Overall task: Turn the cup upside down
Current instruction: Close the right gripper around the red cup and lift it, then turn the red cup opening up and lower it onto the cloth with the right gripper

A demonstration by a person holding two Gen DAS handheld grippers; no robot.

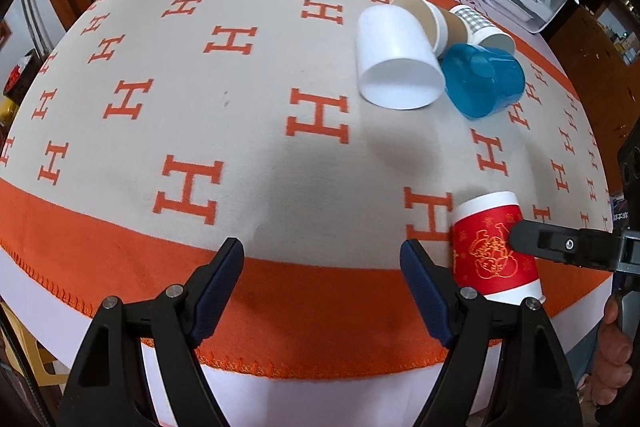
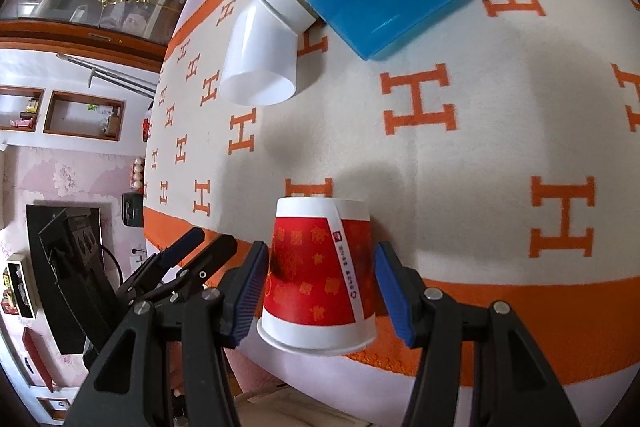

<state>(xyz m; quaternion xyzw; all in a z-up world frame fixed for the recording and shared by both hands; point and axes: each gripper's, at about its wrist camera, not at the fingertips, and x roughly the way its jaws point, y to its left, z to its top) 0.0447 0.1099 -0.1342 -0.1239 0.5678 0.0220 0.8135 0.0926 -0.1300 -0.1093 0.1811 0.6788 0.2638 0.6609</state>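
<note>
You're bracketing the red paper cup (image 2: 320, 275) with the right gripper (image 2: 318, 291), jaws spread to either side of it; the left pad looks right against the cup wall while the right pad is showing a sliver of gap, so I'm reading this as open around the cup rather than clamped. The cup is sitting near the front edge of the H-patterned blanket (image 2: 460, 155), across the orange border band, and in the right wrist view its wide rolled rim is nearest the camera and its narrow base is pointing away; whether it's standing rim-down on the cloth or lying tilted, I can't tell for certain. Your left gripper (image 1: 322, 267) is hanging wide open just beside the cup, gripping nothing. Judging from this, you're either settling the cup after the turn or lining up the grab. Next, you're wanting the rim flat on the cloth and a straight pull-back, no nudging. Further out, the white cup (image 1: 394, 57), the brown-sleeved paper cup (image 1: 436, 23), the gingham cup (image 1: 480, 27) and the blue plastic cup (image 1: 484, 85) are lying in a touching cluster, well apart from your work.
</note>
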